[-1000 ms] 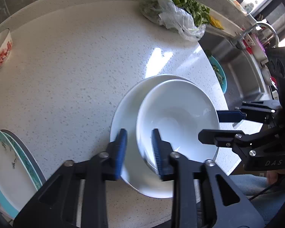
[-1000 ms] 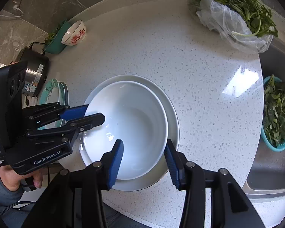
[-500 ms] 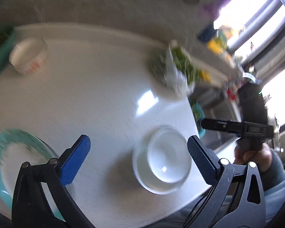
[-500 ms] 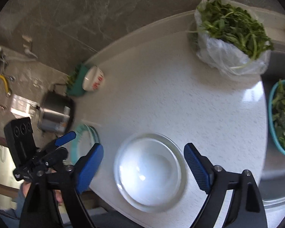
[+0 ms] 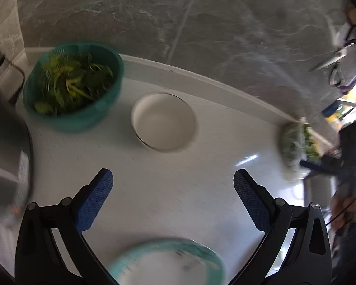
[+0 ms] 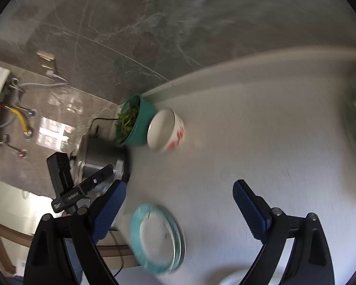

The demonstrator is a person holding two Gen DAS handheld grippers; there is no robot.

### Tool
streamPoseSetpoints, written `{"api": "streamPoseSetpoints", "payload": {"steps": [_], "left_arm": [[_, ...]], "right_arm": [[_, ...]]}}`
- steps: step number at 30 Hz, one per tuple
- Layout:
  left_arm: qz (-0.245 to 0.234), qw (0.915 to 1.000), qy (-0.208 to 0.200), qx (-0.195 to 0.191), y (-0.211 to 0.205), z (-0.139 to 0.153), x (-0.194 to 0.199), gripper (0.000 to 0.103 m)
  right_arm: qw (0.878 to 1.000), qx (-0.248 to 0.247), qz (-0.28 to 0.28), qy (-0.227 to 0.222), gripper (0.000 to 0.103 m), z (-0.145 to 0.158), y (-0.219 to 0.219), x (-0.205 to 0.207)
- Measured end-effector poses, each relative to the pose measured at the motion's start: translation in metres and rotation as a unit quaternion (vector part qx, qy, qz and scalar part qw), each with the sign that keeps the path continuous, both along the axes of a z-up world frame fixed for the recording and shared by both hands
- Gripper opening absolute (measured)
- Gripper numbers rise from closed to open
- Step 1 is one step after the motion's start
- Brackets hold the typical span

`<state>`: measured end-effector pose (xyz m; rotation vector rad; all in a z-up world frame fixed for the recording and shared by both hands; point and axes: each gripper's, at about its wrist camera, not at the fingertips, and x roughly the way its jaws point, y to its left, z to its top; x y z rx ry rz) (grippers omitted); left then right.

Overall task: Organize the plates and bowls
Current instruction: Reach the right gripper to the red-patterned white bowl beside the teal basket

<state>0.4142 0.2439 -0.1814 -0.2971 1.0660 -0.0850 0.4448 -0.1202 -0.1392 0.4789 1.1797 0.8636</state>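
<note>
Plates with teal rims [image 5: 166, 263] lie stacked on the desk [image 5: 173, 190] right under my left tool [image 5: 173, 201], at the bottom of its view between the two arms, and I see nothing touching the blue pads [image 5: 95, 199]. Its jaws have just been opening and now stand wide with only bare desk between them. Beyond the tool, further from the plates, stands the small bowl [image 5: 163, 124], upright with its white inside showing, well apart from the pads. Just beside that bowl, on the side away from the bag of greens [image 5: 294, 149], sits the teal basket [image 5: 73, 95] of leaves.

My right tool [image 6: 178, 206] is spread wide too, its jaws having just been opening, with nothing gripped. From it the plates [image 6: 156, 237] show between the pads, lying flat, nearer the left pad. Past them the bowl [image 6: 166, 130] shows its red pattern, touching or nearly touching the basket [image 6: 135, 123]. The left tool [image 6: 83, 190] appears beside the plates, near a metal pot [image 6: 99, 152].
</note>
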Motion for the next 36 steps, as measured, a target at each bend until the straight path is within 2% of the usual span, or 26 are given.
{"api": "streamPoseSetpoints", "payload": {"steps": [3, 4, 5, 7, 13, 16, 17, 20, 26, 30, 32, 36], "left_arm": [[-0.001, 0.9998, 0.016, -0.007, 0.020, -0.022, 0.031, 0.102], [0.001, 0.9997, 0.023, -0.013, 0.025, -0.031, 0.040, 0.099], [0.003, 0.9995, 0.028, -0.016, 0.030, -0.038, 0.045, 0.090], [0.001, 0.9990, 0.039, -0.024, 0.034, -0.054, 0.059, 0.083], [0.006, 0.9979, 0.058, -0.028, 0.050, -0.085, 0.083, 0.083], [0.011, 0.9971, 0.064, -0.039, 0.061, -0.097, 0.091, 0.080], [0.007, 0.9970, 0.064, -0.043, 0.062, -0.099, 0.093, 0.071], [-0.003, 0.9961, 0.072, -0.052, 0.064, -0.109, 0.100, 0.057], [-0.008, 0.9947, 0.079, -0.065, 0.066, -0.118, 0.110, 0.056], [-0.005, 0.9939, 0.080, -0.076, 0.067, -0.121, 0.113, 0.044], [-0.005, 0.9935, 0.081, -0.080, 0.073, -0.122, 0.115, 0.038], [-0.009, 0.9930, 0.089, -0.078, 0.073, -0.127, 0.116, 0.034]], "right_arm": [[1.000, -0.008, 0.016, 0.006, 0.085, -0.004, 0.052, 0.035], [1.000, -0.012, 0.021, 0.008, 0.082, -0.008, 0.066, 0.044], [0.999, -0.023, 0.022, 0.010, 0.078, -0.014, 0.082, 0.054], [0.999, -0.041, 0.029, 0.019, 0.076, -0.026, 0.107, 0.069], [0.996, -0.066, 0.039, 0.048, 0.074, -0.066, 0.158, 0.095], [0.995, -0.065, 0.043, 0.057, 0.074, -0.076, 0.170, 0.101], [0.995, -0.066, 0.045, 0.057, 0.074, -0.077, 0.174, 0.102], [0.995, -0.070, 0.052, 0.058, 0.074, -0.082, 0.181, 0.106], [0.993, -0.076, 0.063, 0.071, 0.074, -0.094, 0.197, 0.115], [0.992, -0.079, 0.068, 0.073, 0.073, -0.098, 0.204, 0.116], [0.992, -0.077, 0.070, 0.077, 0.067, -0.100, 0.206, 0.116], [0.990, -0.083, 0.084, 0.082, 0.065, -0.103, 0.211, 0.114]]}}
